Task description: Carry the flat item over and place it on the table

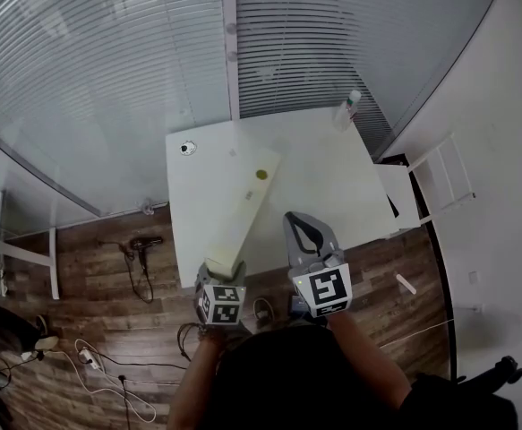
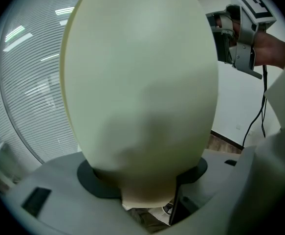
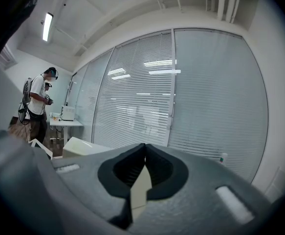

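Grey left hand-held gripper (image 2: 143, 178) around smooth cream board (image 2: 137, 82)

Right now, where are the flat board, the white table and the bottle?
flat board (image 1: 246, 206), head view, middle of its top face.
white table (image 1: 332, 186), head view, bare top to the right of the board.
bottle (image 1: 351, 107), head view, its body, at the table's far right corner.

One left gripper (image 1: 222, 272), one right gripper (image 1: 298, 221), one flat board (image 1: 247, 202), one table (image 1: 332, 179), one bottle (image 1: 351, 106).
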Action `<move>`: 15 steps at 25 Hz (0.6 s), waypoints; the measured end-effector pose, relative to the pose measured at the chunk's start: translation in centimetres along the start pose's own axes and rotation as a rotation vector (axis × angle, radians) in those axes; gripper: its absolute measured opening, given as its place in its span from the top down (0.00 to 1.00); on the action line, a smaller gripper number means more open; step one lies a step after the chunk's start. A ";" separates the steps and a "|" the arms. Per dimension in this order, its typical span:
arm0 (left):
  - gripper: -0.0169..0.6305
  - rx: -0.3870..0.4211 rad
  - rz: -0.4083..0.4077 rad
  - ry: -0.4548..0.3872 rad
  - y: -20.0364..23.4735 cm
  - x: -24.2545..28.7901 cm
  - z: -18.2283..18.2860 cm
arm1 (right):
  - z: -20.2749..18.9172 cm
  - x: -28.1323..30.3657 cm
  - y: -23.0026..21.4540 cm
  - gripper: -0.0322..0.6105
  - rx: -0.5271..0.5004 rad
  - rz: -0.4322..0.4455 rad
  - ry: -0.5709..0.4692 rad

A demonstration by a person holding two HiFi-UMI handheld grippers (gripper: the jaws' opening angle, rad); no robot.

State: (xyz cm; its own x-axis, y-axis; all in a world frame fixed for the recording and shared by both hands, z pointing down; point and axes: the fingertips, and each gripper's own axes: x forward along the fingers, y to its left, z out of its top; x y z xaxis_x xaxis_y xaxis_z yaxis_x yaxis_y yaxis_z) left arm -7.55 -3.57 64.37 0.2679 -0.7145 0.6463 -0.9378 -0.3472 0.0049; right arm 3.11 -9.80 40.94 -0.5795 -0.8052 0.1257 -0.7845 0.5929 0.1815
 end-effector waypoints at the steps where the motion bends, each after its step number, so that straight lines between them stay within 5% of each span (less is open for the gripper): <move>1: 0.52 -0.003 -0.004 0.007 0.0 0.2 -0.1 | -0.1 0.1 0.1 0.95 0.001 0.002 0.001; 15: 0.52 0.028 -0.057 0.098 -1.1 2.4 -1.3 | -1.7 0.5 0.4 0.95 0.027 0.031 0.034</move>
State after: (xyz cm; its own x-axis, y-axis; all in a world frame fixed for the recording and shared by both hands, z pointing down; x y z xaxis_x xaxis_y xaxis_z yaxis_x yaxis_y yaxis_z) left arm -6.21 -4.10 66.91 0.2965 -0.6305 0.7173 -0.9146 -0.4037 0.0232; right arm 2.87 -9.95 42.71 -0.5963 -0.7859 0.1636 -0.7722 0.6173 0.1504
